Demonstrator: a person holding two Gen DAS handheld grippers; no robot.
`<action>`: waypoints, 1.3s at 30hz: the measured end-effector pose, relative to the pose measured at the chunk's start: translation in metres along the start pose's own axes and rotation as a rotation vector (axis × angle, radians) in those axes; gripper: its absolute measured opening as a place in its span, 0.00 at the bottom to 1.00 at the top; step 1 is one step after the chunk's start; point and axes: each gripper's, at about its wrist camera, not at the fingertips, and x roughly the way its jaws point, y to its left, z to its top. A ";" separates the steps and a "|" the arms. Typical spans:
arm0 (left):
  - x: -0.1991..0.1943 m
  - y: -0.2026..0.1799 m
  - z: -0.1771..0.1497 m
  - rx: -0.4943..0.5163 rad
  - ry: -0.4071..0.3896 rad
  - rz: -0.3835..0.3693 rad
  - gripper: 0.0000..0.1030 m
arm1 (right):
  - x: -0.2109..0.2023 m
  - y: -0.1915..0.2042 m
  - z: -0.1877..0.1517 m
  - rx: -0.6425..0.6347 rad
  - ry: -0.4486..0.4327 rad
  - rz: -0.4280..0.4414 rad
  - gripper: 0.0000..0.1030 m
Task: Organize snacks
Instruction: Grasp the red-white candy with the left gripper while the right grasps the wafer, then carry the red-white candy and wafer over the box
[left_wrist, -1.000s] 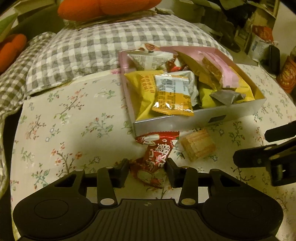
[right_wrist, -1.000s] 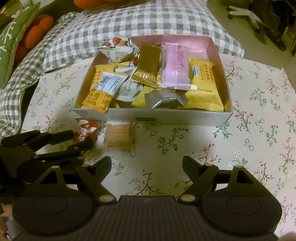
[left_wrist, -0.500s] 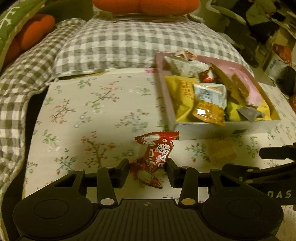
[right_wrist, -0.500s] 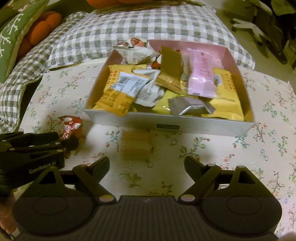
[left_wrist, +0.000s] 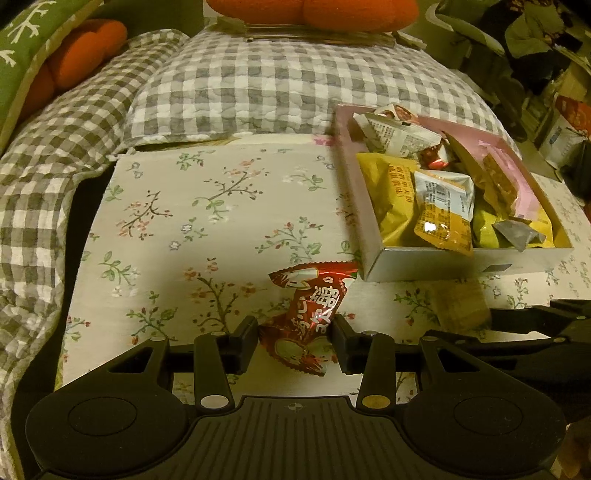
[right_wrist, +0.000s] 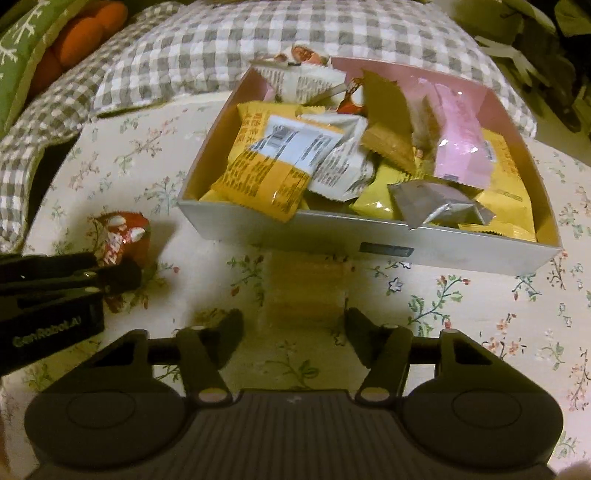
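Note:
My left gripper (left_wrist: 294, 341) is shut on a red snack packet (left_wrist: 308, 314) and holds it above the floral cloth, left of the box; the packet also shows in the right wrist view (right_wrist: 122, 236). A pink-lined box (left_wrist: 436, 260) full of several yellow, white and pink snack packets sits at right, and also shows in the right wrist view (right_wrist: 332, 230). A pale wafer block (right_wrist: 306, 291) lies on the cloth in front of the box, blurred. My right gripper (right_wrist: 293, 326) is open, its fingers on either side of the wafer's near end.
A grey checked quilt (left_wrist: 277, 74) and orange cushions (left_wrist: 314, 11) lie behind the floral cloth (left_wrist: 203, 206). A green cushion (left_wrist: 26, 44) is at far left. Clutter and bags (left_wrist: 565, 125) stand at far right.
My left gripper has lifted the red packet and moved left, away from the box. My right gripper has moved forward and narrowed around the wafer block.

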 end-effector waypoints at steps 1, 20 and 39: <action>0.000 0.000 0.000 0.000 0.001 0.001 0.39 | 0.000 0.001 0.000 -0.006 -0.003 -0.003 0.53; 0.001 -0.003 0.000 0.008 0.004 0.007 0.40 | -0.002 0.004 0.002 -0.018 -0.020 -0.012 0.34; -0.008 -0.005 0.003 0.001 -0.019 -0.008 0.40 | -0.020 0.008 0.000 -0.034 -0.038 0.028 0.34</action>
